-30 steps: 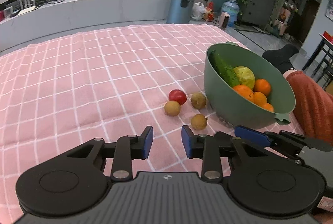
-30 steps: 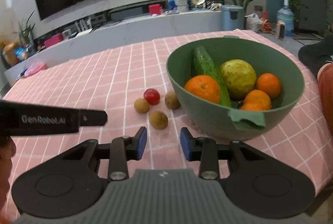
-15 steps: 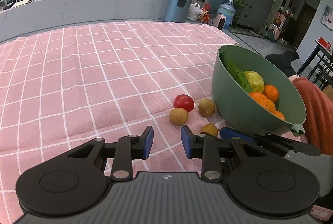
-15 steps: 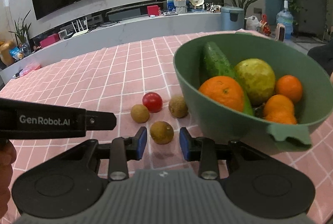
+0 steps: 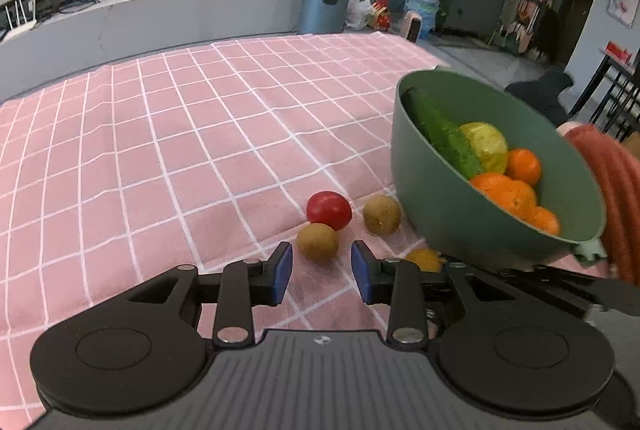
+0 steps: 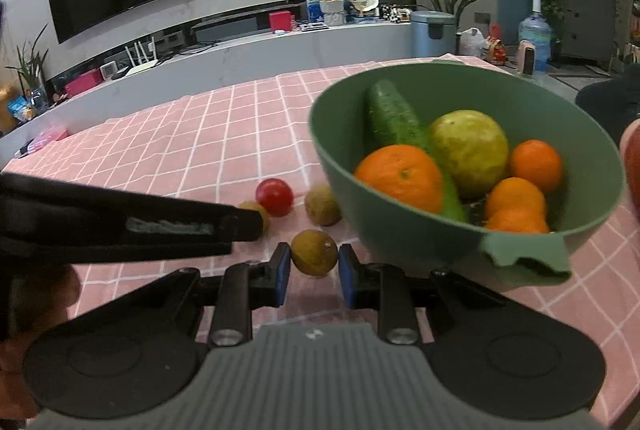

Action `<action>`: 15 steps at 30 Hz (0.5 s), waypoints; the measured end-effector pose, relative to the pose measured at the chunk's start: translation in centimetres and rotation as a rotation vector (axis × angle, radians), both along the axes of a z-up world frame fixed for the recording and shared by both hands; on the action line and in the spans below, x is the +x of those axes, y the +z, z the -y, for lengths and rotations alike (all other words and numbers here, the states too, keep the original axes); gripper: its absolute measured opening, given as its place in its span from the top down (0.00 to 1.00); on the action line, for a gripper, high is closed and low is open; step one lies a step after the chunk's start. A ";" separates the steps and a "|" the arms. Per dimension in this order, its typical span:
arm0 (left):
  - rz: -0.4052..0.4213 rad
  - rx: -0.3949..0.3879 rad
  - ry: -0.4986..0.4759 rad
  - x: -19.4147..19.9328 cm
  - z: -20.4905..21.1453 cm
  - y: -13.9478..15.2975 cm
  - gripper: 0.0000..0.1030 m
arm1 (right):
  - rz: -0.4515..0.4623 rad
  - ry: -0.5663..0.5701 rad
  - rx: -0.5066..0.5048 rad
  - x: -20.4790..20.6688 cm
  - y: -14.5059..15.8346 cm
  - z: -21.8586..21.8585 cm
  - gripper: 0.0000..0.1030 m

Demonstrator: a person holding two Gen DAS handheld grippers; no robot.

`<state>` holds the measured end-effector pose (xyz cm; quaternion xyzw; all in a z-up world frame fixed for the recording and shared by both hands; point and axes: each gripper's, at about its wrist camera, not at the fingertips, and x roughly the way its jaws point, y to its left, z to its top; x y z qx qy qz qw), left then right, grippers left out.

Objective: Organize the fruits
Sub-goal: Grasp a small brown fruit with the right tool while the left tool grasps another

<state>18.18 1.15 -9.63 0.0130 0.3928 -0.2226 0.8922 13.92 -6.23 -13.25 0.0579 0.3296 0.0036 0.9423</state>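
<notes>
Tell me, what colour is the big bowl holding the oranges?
Green; the bowl shows best in the right wrist view.

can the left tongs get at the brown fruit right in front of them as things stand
Probably yes: the left tongs stand open with the brown fruit just ahead on bare cloth, nothing between; the tomato sits close behind it.

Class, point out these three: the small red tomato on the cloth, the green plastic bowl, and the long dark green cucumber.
Small red tomato [image 5: 329, 210]: left wrist view, middle.
Green plastic bowl [image 6: 400, 242]: right wrist view, outer wall.
Long dark green cucumber [image 6: 392, 118]: right wrist view, upper half.
</notes>
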 end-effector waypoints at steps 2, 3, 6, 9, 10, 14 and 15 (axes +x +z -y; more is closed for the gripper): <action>0.004 0.018 0.005 0.3 0.6 -0.1 0.61 | -0.008 -0.006 0.010 0.0 0.0 0.3 0.79; 0.004 0.028 0.012 0.4 0.7 -0.2 0.61 | -0.012 -0.008 0.013 0.1 0.0 0.2 0.79; 0.005 0.056 0.019 0.6 1.1 -0.6 0.62 | -0.020 -0.006 0.018 0.1 -0.1 0.3 0.79; 0.007 0.049 0.021 0.6 0.9 -0.7 0.72 | -0.026 0.005 0.020 0.2 -0.2 0.3 0.79; 0.009 0.046 0.021 0.5 0.8 -0.7 0.74 | -0.027 0.008 0.021 0.2 -0.2 0.2 0.79; 0.030 0.057 0.027 0.3 0.9 -0.9 0.75 | -0.034 0.023 0.024 0.3 -0.4 0.2 0.79; 0.035 0.065 0.033 0.2 0.8 -0.9 0.75 | -0.036 0.028 0.026 0.2 -0.4 0.2 0.79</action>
